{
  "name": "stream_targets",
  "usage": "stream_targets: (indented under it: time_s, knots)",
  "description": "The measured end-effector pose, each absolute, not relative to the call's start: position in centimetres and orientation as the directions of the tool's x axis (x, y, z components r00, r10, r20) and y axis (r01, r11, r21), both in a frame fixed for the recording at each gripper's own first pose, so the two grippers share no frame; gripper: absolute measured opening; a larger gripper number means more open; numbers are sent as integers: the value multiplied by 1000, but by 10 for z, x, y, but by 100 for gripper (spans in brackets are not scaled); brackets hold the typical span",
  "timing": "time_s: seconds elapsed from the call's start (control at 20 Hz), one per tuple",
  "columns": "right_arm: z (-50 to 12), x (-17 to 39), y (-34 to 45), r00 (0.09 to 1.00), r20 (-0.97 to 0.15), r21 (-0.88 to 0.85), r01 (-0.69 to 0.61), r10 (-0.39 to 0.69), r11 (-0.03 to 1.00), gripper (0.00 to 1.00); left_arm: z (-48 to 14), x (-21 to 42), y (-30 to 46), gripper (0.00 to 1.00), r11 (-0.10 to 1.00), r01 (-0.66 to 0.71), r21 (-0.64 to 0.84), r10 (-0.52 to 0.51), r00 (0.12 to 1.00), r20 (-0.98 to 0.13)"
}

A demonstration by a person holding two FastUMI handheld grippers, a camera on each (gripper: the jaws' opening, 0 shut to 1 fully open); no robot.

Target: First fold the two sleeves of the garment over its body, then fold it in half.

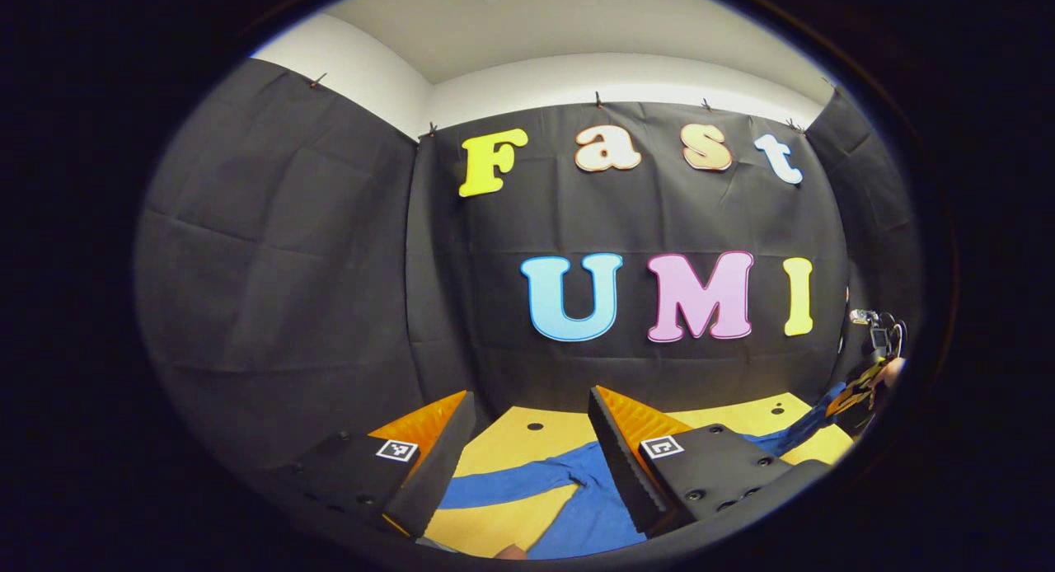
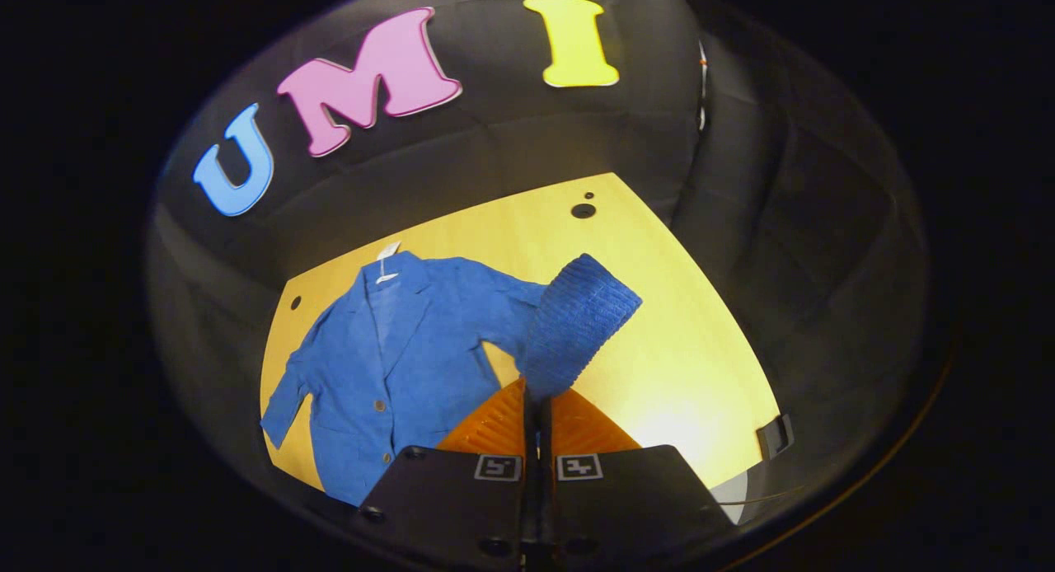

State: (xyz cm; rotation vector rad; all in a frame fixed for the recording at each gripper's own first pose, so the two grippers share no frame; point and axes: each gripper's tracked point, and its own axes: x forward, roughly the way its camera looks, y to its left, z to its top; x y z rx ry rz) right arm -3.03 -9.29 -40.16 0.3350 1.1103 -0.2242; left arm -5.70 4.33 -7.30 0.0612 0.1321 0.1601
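Observation:
A blue buttoned jacket (image 2: 404, 349) lies face up on the yellow table (image 2: 676, 341), collar toward the wall. My right gripper (image 2: 537, 395) is shut on the cuff of one sleeve (image 2: 577, 321), holding it lifted above the table beside the body. The other sleeve (image 2: 284, 399) lies flat at the jacket's far side. In the left gripper view my left gripper (image 1: 527, 428) stands open above the table, with a blue sleeve (image 1: 511, 485) and part of the jacket (image 1: 589, 514) below it. The other gripper (image 1: 861, 386) shows at the far right, with blue cloth at it.
Black cloth walls close the booth behind and beside the table. Small dark holes (image 2: 583, 210) mark the tabletop near its back edge. A dark clip (image 2: 775, 434) sits at the table's right front edge. Bare yellow surface lies right of the jacket.

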Motion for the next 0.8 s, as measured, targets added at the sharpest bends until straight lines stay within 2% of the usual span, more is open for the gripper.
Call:
stream_targets:
  time_s: [0.35, 0.55, 0.8]
  knots:
    - [-375, 47, 2, 514, -857, 132, 141, 41, 981, 0, -88, -74, 85, 81, 968, -244, 59, 251, 954, -165]
    - [-400, 91, 72, 462, -880, 145, 47, 108, 988, 2, -97, -86, 112, 80, 949, -306, 73, 315, 928, -198]
    - [-445, 152, 176, 396, -902, 157, -66, 170, 985, 0, -111, -102, 151, 81, 911, -399, 104, 412, 878, -243]
